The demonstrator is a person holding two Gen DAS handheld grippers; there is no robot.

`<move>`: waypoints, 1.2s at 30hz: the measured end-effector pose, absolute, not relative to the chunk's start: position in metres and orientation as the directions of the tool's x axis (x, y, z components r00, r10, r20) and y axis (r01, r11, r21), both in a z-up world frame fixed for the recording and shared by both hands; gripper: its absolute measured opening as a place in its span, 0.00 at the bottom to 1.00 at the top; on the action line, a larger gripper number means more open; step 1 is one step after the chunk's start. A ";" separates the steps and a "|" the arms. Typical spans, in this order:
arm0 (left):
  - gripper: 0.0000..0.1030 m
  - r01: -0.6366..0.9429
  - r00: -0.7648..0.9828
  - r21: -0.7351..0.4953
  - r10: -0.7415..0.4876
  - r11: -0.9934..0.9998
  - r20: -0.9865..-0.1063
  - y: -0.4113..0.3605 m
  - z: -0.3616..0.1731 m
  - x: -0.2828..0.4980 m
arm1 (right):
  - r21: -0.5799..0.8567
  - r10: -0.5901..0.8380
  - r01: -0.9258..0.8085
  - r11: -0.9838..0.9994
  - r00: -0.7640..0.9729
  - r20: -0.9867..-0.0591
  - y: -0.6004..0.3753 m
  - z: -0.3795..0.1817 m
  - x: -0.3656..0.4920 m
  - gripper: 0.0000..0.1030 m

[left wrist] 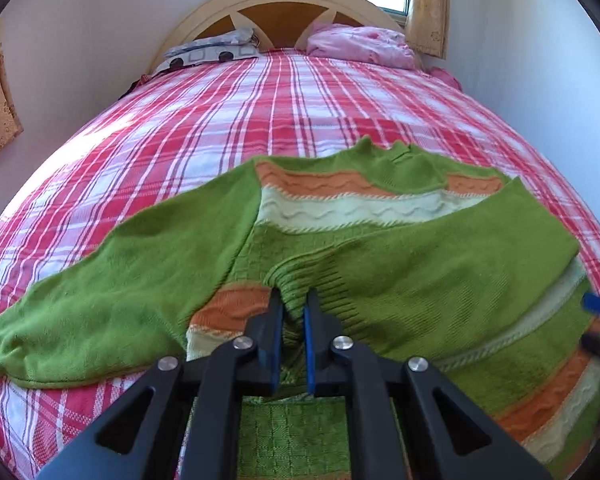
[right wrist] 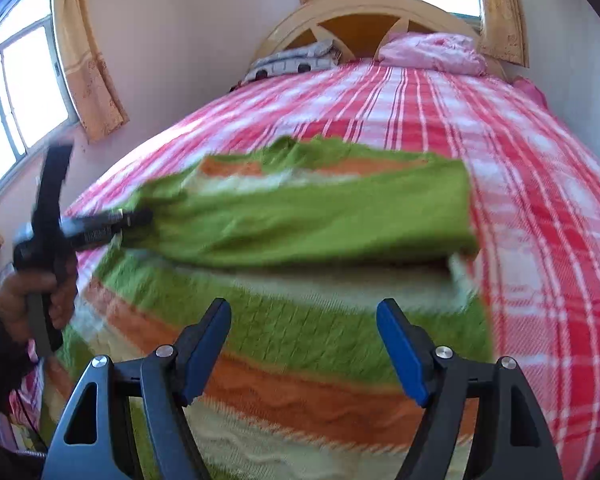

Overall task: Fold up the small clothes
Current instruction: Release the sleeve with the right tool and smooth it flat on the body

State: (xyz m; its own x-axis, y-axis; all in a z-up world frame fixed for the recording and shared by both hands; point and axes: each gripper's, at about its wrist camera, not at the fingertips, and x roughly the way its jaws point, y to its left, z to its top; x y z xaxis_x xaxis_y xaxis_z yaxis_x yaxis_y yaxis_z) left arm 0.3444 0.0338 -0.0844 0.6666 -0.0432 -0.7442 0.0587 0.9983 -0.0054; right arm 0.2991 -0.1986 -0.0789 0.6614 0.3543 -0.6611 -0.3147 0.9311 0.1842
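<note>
Red-and-white plaid cloth covers the bed (left wrist: 228, 120), which fills most of both wrist views and runs back to an arched cream wooden headboard (left wrist: 276, 4) with a darker panel between its spokes. Against that headboard lie a grey-and-white patterned pillow (left wrist: 216, 48) on one side and a crumpled pink quilt (left wrist: 360, 46) on the other. Pale walls close in on both sides, and yellow patterned curtains (right wrist: 86, 56) hang beside a bright window (right wrist: 16, 92) on the side wall, with more of the same cloth around a second window behind the headboard. Spread on the near part of the bed is a small green knitted sweater with orange and cream bands (left wrist: 340, 208), its collar toward the headboard, one sleeve stretched out flat to the side and the other sleeve folded across the chest. The left gripper (left wrist: 293, 300) has its blue-padded fingers pinched together on the ribbed cuff of that folded sleeve. The right gripper (right wrist: 303, 312) hangs above the sweater's lower body with its fingers spread wide and nothing between them. In the blurred right wrist view, a hand (right wrist: 24, 300) grasps the left gripper's handle at the sweater's edge.
</note>
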 end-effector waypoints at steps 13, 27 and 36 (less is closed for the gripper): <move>0.28 0.061 0.680 0.054 -0.002 0.997 -0.733 0.030 -0.100 0.335 | 0.045 0.198 -0.269 0.962 0.572 -0.796 -0.205 -0.111 0.358 0.74; 0.78 -0.075 0.722 0.083 0.112 0.994 -0.683 0.099 -0.083 0.285 | 0.012 0.146 -0.257 0.966 0.507 -0.849 -0.146 -0.099 0.375 0.77; 0.78 -0.343 0.638 0.090 0.303 0.935 -0.708 0.200 -0.095 0.264 | 0.015 0.207 -0.330 0.944 0.558 -0.803 -0.079 -0.093 0.382 0.77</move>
State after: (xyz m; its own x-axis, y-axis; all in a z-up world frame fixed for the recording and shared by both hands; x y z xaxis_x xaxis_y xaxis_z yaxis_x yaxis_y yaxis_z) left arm 0.2639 0.1996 -0.0949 0.6382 0.3028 -0.7078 -0.3432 0.9349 0.0905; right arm 0.3822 -0.0789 -0.0932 0.5581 0.2073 -0.8035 -0.3295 0.9440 0.0147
